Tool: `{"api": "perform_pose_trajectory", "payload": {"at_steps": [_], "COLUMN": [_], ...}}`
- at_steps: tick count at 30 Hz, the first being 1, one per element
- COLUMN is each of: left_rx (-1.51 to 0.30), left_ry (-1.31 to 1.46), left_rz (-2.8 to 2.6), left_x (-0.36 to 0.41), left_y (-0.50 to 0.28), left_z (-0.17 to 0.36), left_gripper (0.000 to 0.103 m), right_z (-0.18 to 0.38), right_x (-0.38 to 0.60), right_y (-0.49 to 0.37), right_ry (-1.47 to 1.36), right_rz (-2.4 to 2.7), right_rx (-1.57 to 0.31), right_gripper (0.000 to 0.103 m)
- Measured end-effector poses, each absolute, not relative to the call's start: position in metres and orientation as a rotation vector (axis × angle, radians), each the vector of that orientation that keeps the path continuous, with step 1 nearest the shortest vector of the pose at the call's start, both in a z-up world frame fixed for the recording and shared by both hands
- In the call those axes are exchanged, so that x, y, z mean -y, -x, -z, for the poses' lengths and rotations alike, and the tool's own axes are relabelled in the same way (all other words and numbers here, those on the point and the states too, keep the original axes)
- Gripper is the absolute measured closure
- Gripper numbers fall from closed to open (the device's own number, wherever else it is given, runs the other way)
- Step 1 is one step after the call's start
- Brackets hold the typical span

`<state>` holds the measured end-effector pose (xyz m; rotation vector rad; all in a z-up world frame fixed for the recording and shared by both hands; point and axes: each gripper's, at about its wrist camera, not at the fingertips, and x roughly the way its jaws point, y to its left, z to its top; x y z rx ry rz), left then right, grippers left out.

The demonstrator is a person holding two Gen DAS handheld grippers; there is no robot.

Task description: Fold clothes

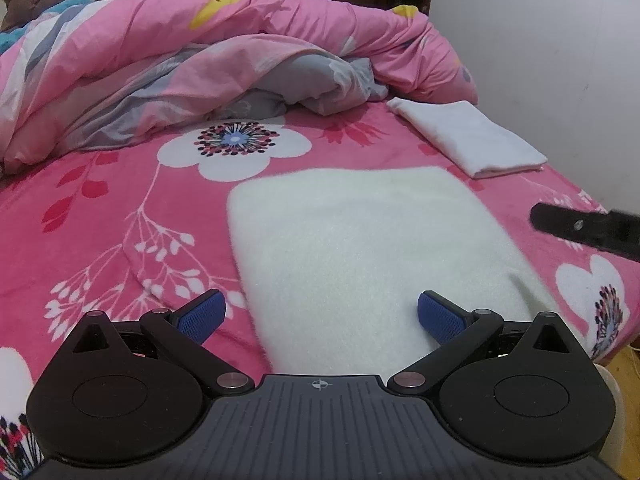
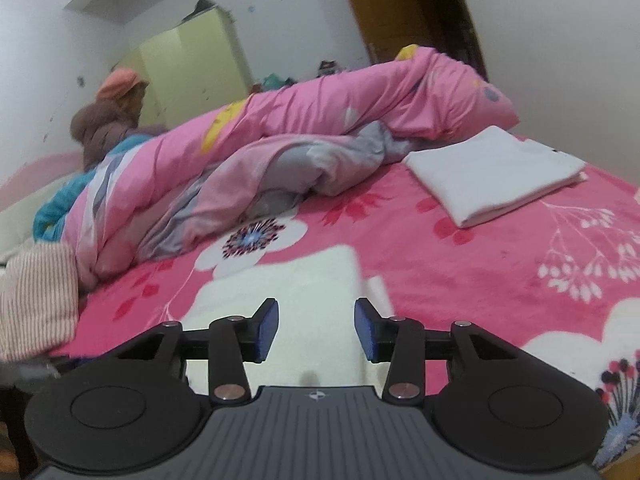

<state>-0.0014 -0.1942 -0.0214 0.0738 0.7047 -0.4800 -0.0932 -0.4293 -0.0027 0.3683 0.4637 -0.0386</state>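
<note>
Fluffy cream garment (image 1: pixel 360 256) folded flat on pink floral bed (image 1: pixel 100 216).
L tool (image 1: pixel 322 312) wide open, empty, over its near edge; R tool (image 2: pixel 316 326) half open, empty; white folded cloth (image 1: pixel 468 136) beyond.

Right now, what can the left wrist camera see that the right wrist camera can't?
Only the left wrist view shows the right gripper's black finger poking in from the side. Only the right wrist view shows the yellow-green wardrobe and a striped cloth. Both show the fluffy white garment lying flat, the folded white cloth, the bunched pink duvet and the pink flowered bed cover.
</note>
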Motion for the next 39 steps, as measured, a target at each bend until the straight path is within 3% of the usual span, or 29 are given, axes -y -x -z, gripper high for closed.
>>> {"api": "perform_pose_trajectory", "payload": {"at_steps": [2, 6, 10, 39], "left_rx": [-0.708, -0.711, -0.711, -0.718], "left_ry": [-0.071, -0.069, -0.069, -0.061], "left_rz": [0.478, 0.472, 0.467, 0.46], "left_x": [0.194, 0.194, 0.194, 0.194], "left_y": [0.001, 0.001, 0.001, 0.002], "left_z": [0.021, 0.021, 0.021, 0.022], "left_gripper": [0.0, 0.0, 0.0, 0.0], "right_z": [0.002, 0.004, 0.006, 0.01], "right_x": [0.434, 0.442, 0.448, 0.441], "right_y": [0.095, 0.097, 0.098, 0.092], "right_ry": [-0.4, -0.457, -0.504, -0.409], "right_rz": [0.051, 0.06, 0.065, 0.247], "right_rx": [-0.458, -0.456, -0.469, -0.557], "right_gripper": [0.033, 0.024, 0.002, 0.0]}}
